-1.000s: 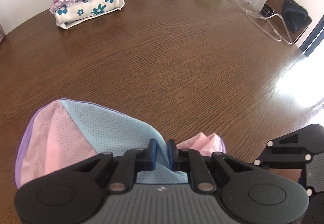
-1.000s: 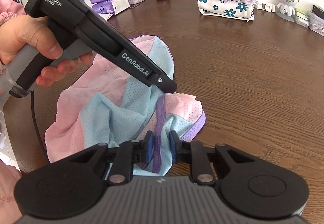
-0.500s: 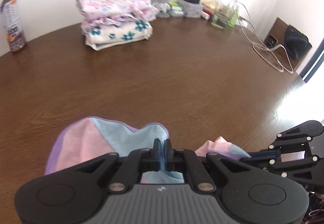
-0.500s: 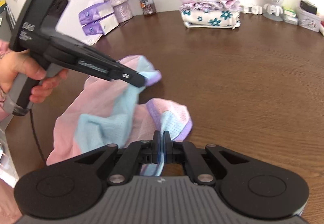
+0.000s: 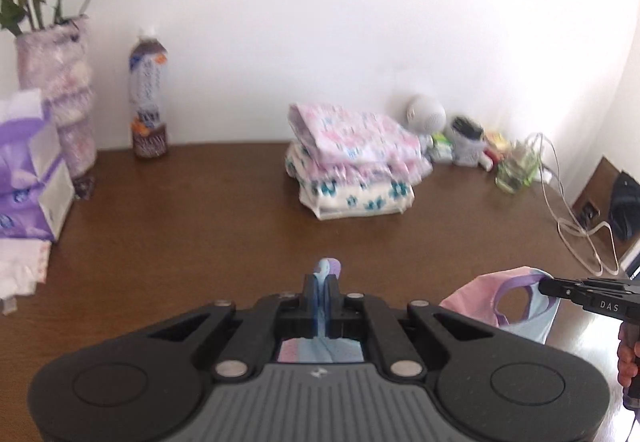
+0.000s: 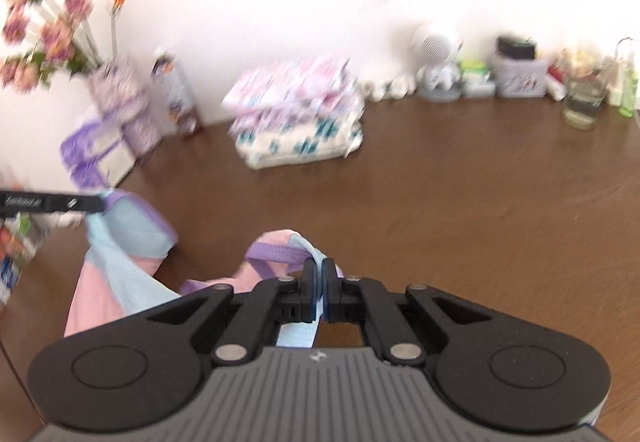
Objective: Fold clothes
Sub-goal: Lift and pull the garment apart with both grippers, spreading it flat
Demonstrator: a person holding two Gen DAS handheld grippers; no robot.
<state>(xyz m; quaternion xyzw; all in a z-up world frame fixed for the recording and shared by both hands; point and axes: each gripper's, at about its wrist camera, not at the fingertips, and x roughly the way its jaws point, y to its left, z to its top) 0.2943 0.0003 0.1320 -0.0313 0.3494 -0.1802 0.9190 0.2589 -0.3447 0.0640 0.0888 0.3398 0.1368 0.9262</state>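
Both tongs have lifted the pink-and-blue top (image 6: 120, 266) off the table (image 6: 460, 210) — a second ago it lay there. The left gripper (image 5: 321, 296) and right gripper (image 6: 319, 288) each pinch a shoulder, ready to spread it flat.

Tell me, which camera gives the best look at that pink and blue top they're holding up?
The right wrist view. There the pink and blue top hangs as a broad drape between the left gripper and the right gripper, though blurred. The left wrist view shows only a pinched sliver between its own fingers and one corner with an armhole near the other gripper.
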